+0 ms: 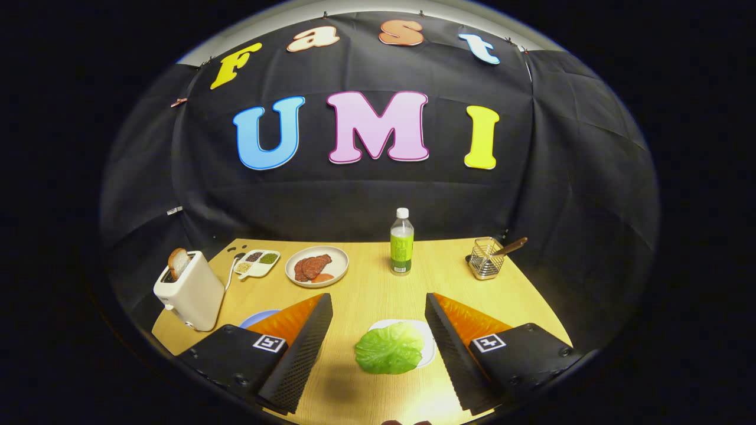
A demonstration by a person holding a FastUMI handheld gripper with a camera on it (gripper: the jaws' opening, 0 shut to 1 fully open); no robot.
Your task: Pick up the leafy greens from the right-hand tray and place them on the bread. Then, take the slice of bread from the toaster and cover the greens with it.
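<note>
Gripper view: the tool (378,348) is seen held above the desk (366,283) with its fingers spread wide apart and nothing between the pads. The leafy greens (390,349) lie between the fingers on a small white tray (426,339), the leaf overhanging the tray's near edge. A blue plate (255,319) is partly hidden behind the left finger; whether bread lies on it cannot be told. A slice of bread (178,262) stands in the toaster (192,290), well to the left.

The step in hand is judged to be the grasp of the greens. The leaf would best be approached from above, the fingers lowered astride its raised fold, and closed gently so the tray is not dragged.
</note>
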